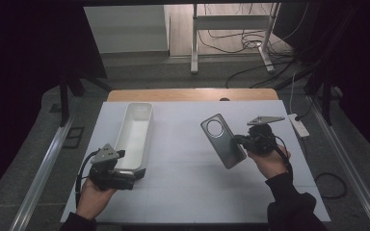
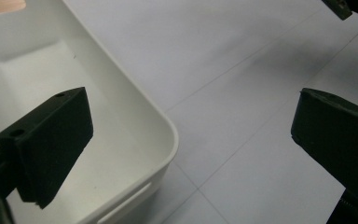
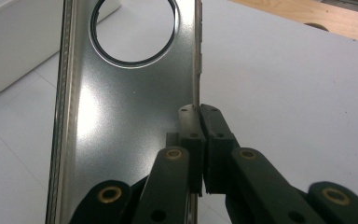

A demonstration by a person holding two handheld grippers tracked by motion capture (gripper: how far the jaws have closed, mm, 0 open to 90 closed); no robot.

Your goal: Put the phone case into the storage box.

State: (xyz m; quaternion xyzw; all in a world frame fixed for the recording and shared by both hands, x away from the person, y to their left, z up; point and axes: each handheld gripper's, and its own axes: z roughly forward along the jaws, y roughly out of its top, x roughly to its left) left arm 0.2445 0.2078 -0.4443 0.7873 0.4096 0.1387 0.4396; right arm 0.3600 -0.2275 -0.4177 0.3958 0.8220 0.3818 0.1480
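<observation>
A grey metallic phone case (image 1: 223,140) with a round camera hole is held up over the white table. My right gripper (image 1: 241,140) is shut on its right edge; in the right gripper view the two pads pinch the case's thin rim (image 3: 197,100). A long white plastic bin (image 1: 135,134) lies at the left of the table. My left gripper (image 1: 132,179) stands open at the bin's near end. In the left gripper view one pad (image 2: 51,140) hangs over the bin's inside and the other pad (image 2: 340,135) over the table, so the bin's near corner (image 2: 168,140) lies between the jaws.
The white table top (image 1: 188,192) has a wooden strip (image 1: 192,94) at its far edge. A white power strip (image 1: 298,125) lies off the table's right side. Cables and a metal stand's legs (image 1: 231,43) are on the floor beyond.
</observation>
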